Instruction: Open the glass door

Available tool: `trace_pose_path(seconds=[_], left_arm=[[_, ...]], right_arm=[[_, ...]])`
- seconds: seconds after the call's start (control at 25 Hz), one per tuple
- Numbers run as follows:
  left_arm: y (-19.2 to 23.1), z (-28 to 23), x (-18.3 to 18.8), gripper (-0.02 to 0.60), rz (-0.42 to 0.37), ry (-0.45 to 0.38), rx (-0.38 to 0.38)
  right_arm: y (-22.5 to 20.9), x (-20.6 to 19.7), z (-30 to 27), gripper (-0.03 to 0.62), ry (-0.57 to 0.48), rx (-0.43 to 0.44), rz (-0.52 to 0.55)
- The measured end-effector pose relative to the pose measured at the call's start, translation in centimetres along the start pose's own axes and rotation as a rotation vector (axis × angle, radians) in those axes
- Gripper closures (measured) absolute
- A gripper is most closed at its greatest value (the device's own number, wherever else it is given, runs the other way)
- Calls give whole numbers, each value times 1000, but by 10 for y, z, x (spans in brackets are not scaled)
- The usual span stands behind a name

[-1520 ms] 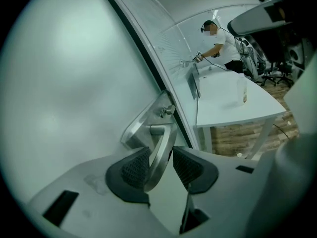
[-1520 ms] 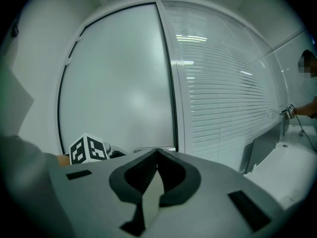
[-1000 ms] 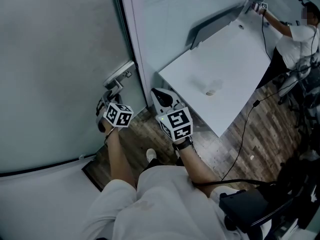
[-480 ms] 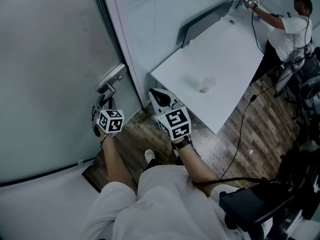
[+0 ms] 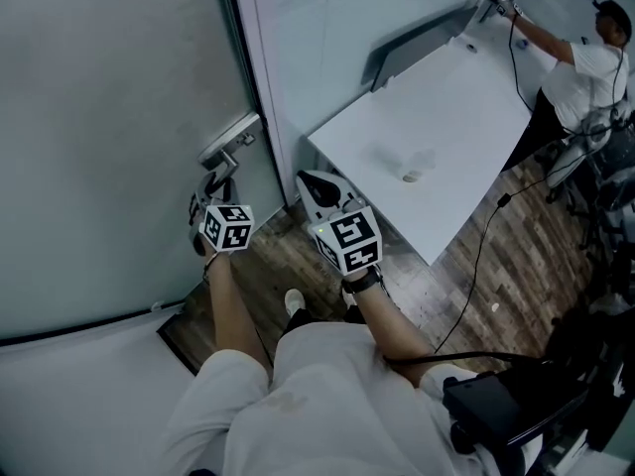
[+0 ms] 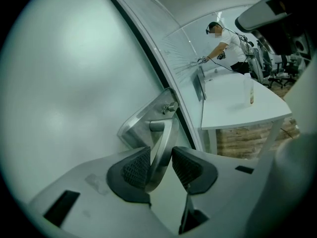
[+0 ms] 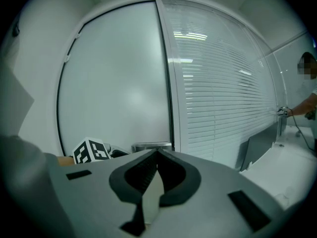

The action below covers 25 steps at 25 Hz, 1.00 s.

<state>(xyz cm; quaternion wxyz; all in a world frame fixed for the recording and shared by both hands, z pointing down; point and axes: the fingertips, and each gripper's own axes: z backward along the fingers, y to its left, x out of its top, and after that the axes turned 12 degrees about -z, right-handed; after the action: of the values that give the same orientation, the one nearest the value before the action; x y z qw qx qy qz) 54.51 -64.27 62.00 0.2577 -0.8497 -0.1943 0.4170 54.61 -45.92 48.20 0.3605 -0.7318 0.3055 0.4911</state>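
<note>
Glass door: it is standing at my far left, a frosted pane that looks closed against its frame.
Door handle: a metal lever on a handle plate at the door's right edge, and it is slanting down between my left pads.
Left gripper: I am clamping it on the door handle. The left pad is pressing on the lever. The right pad seems to be touching it too, though the wide-angle view makes that contact hard to be sure of.
Door frame: it is running upright just right of the handle, between the door and the glass wall with blinds.
Right gripper: I am holding it idle beside the left one, jaws together on nothing, pointing at the frame.
White table: it is sitting well to the right, clear of the door.
Person: someone is working at the far right, well apart from me.
Step in hand: I am gripping the lever, and I judge the latch is not yet released.
Next move: I am judging that it calls for pressing the lever down with the left gripper, then swinging the door while staying clamped. Which way it swings I cannot tell.
</note>
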Motion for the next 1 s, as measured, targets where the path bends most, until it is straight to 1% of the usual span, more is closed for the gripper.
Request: trace_pose_path(seconds=[0.2,0.24,0.36,0.4,0.68,1.0], left_arm=[[1,2,-6,448,28,-8,0],[1,1,-6,448,44,-14,-8],[-4,-3,-3,448,143,-69,-45],[-5,-3,-3,448,153,-78,-43],[-12,3,-4,448,139,-71,-36],[-14,7,-4,446,143,-52,-42]], right_arm=[[4,-5,2,591,8,3,-4],[1,-5,3,591,5,0,-7],[-8,-2,7,591,-7,-18,-12],[-10,-1,8,591,-9,-23,-12],[-23,1,21,591,-21,-47,-21],[-26,10,36,591,-47,-58,-20]])
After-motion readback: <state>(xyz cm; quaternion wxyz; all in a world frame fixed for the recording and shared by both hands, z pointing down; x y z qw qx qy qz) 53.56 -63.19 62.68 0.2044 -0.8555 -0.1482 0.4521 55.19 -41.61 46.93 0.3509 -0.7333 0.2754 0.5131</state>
